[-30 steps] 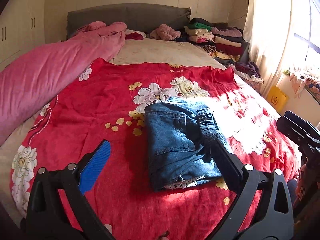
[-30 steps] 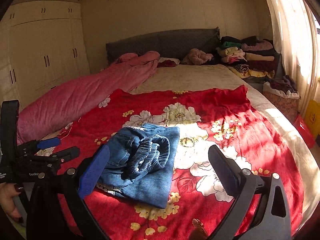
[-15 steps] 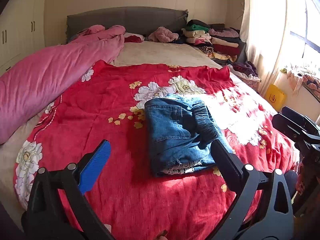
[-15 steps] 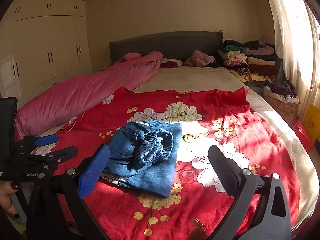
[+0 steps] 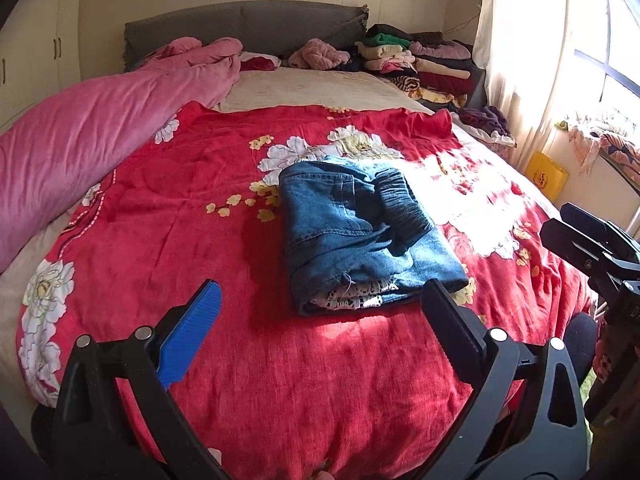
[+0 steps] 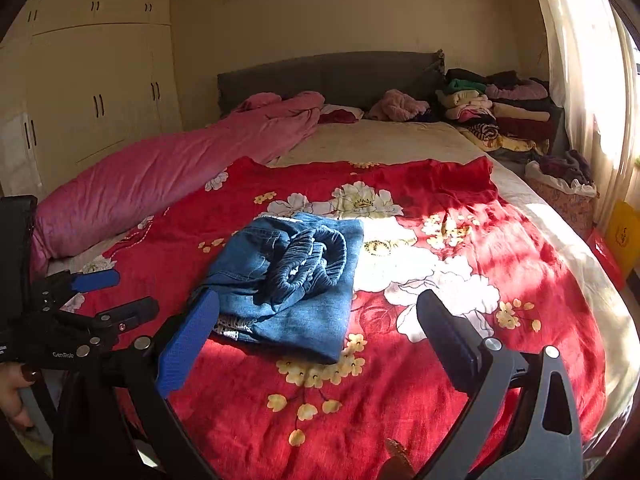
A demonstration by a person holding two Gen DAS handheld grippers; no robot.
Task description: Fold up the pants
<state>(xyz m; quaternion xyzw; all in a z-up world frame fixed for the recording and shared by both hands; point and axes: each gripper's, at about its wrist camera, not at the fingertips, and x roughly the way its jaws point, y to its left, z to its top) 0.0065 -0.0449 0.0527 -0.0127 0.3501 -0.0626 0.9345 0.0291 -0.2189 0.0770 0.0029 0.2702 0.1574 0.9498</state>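
A sunlit bed with a red spread carries the pants, folded into a compact bundle at its middle. Both tongs, left and right, hang wide open and empty, short of it. Judged done; if tidying, press the bunched waistband flat. The bundle's underside and inner layers are hidden.

Strong daylight pours in from the window at the right of both frames, glaring white through the curtain and blowing out a patch of the red floral bedspread right of centre. The folded jeans cast a soft shadow leftward. Fisheye bending curves the edges, whose corners go black.
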